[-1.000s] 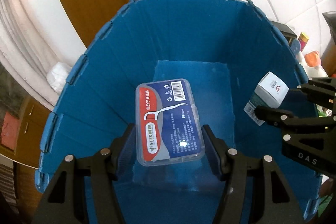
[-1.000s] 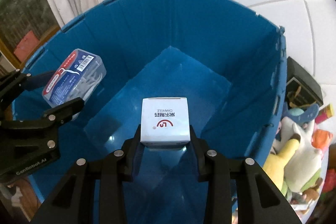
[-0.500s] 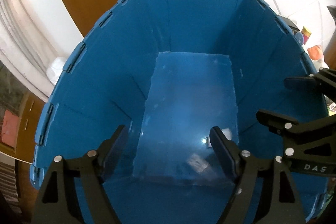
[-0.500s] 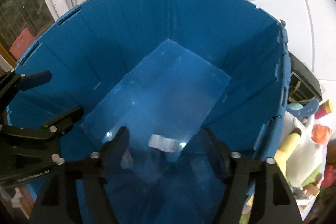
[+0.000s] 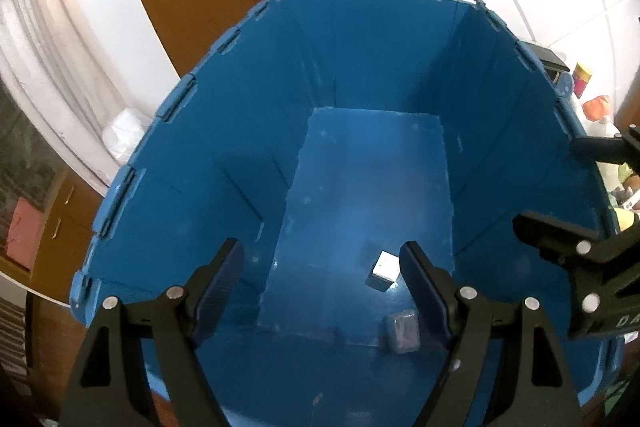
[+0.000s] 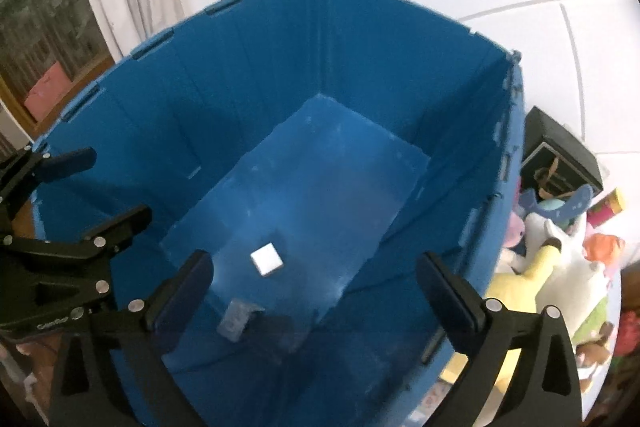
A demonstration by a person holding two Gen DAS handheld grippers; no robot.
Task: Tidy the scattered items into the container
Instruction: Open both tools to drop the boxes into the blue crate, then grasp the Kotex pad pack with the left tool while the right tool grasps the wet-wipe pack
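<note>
Both tools are empty now. One second ago the left gripper (image 5: 322, 267) was clamped on the clear floss-pick case and the right gripper (image 6: 316, 275) on the small white box; now both hang with their jaws spread wide and nothing between them, above the open mouth of the blue container (image 5: 240, 131).

The two things lie deep on the floor of the container. In the left wrist view the small white box (image 5: 383, 270) rests at about 5 o'clock from the middle of the floor, just beside the left gripper's right finger as the camera sees it (this is only how the view lines up, they are well apart in depth). The floss-pick case (image 5: 402, 333) lies near it, more toward 6 o'clock, and looks blurred. In the right wrist view the box (image 6: 267, 259) is near the centre and the case (image 6: 236, 319) at about 7 o'clock from it.

So I judge that this pair is tidied. Outside the wall, at 3 o'clock in the right wrist view, a heap of soft toys (image 6: 560, 267) and a dark box (image 6: 560, 155) are not yet in, so probably the grippers must go out for more.
</note>
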